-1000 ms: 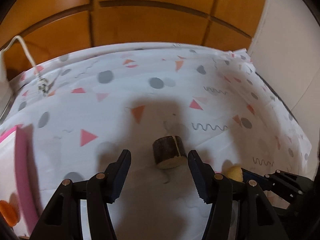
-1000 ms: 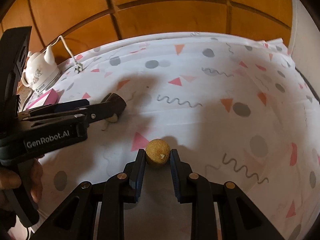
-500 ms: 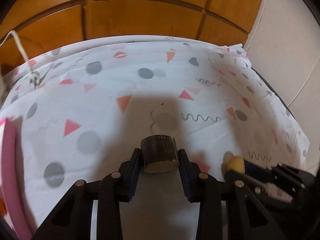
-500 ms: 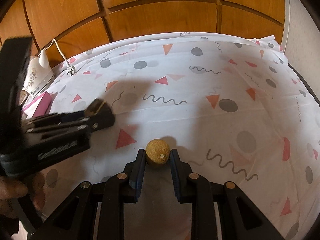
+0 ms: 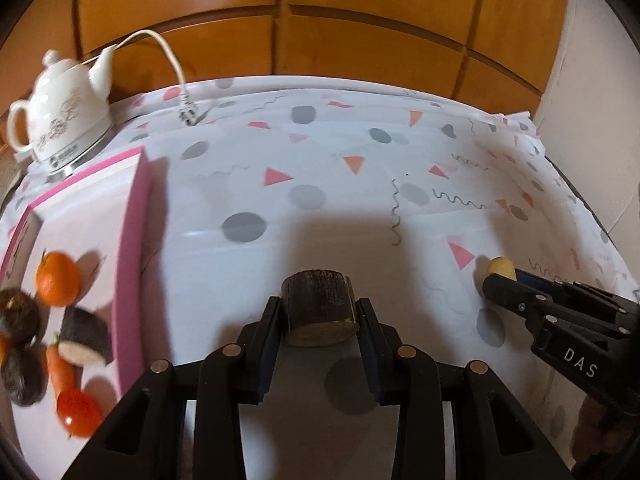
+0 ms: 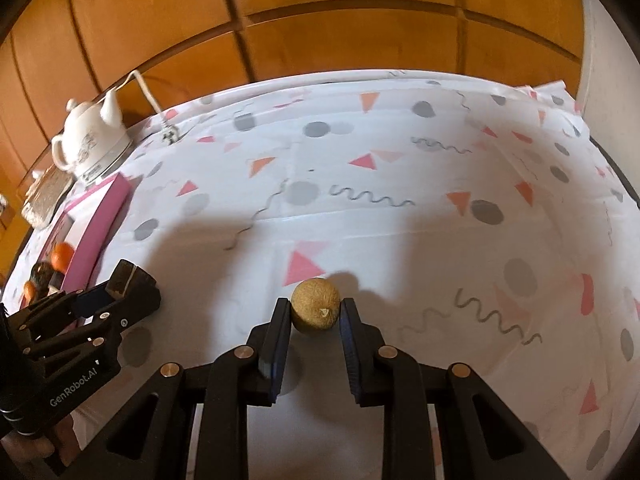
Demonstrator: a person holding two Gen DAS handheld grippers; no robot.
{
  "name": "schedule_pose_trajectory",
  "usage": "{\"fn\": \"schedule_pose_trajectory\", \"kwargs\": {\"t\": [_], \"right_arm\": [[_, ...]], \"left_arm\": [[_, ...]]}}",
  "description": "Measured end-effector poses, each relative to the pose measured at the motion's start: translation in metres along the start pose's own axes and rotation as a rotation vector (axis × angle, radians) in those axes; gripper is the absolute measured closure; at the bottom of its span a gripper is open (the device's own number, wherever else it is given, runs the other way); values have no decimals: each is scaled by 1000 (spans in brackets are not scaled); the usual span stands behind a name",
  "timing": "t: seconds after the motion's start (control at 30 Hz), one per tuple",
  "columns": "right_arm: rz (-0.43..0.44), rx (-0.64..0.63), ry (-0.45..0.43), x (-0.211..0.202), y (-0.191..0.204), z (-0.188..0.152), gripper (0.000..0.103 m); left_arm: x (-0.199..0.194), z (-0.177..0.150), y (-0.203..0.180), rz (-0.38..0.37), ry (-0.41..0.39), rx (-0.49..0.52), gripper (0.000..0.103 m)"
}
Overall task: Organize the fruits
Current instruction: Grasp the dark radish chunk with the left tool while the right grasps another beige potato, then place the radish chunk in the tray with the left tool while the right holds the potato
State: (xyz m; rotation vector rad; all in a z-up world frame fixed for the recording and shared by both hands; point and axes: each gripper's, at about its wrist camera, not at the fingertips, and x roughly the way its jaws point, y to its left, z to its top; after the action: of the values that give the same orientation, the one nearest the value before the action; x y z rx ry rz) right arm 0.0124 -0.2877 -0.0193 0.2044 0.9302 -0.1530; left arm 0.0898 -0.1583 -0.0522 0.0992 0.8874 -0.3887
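Observation:
My left gripper (image 5: 319, 312) is shut on a dark brown cut fruit chunk (image 5: 318, 304) with a pale cut face, held above the patterned tablecloth (image 5: 360, 184). My right gripper (image 6: 315, 312) is shut on a small round yellow-brown fruit (image 6: 315, 305). In the left wrist view the right gripper (image 5: 504, 280) shows at the right edge with the yellow fruit (image 5: 500, 267) at its tip. In the right wrist view the left gripper (image 6: 128, 286) sits at the lower left holding the dark chunk (image 6: 124, 276). A pink-rimmed tray (image 5: 132, 264) at the left holds an orange (image 5: 58, 278), dark fruits, a carrot and a tomato (image 5: 78, 418).
A white teapot-shaped kettle (image 5: 64, 116) with its cord and plug (image 5: 188, 114) stands at the table's far left corner. Wooden panelling (image 5: 320, 20) runs behind the table, and a pale wall (image 5: 600, 120) borders the right side. A person's hand (image 6: 24, 448) shows at the lower left.
The left gripper closed on the dark chunk, lifted it and carried it leftward, bringing the tray and kettle into its view. The right gripper kept its hold on the yellow fruit without moving.

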Motion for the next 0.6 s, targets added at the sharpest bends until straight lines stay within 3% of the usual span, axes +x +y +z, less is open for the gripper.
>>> {"fn": "schedule_pose_trajectory", "kwargs": {"t": [0.6], "right_arm": [[-18, -55, 15, -9, 14, -20, 78]], "left_arm": [[-8, -7, 6, -2, -23, -47, 66]]}}
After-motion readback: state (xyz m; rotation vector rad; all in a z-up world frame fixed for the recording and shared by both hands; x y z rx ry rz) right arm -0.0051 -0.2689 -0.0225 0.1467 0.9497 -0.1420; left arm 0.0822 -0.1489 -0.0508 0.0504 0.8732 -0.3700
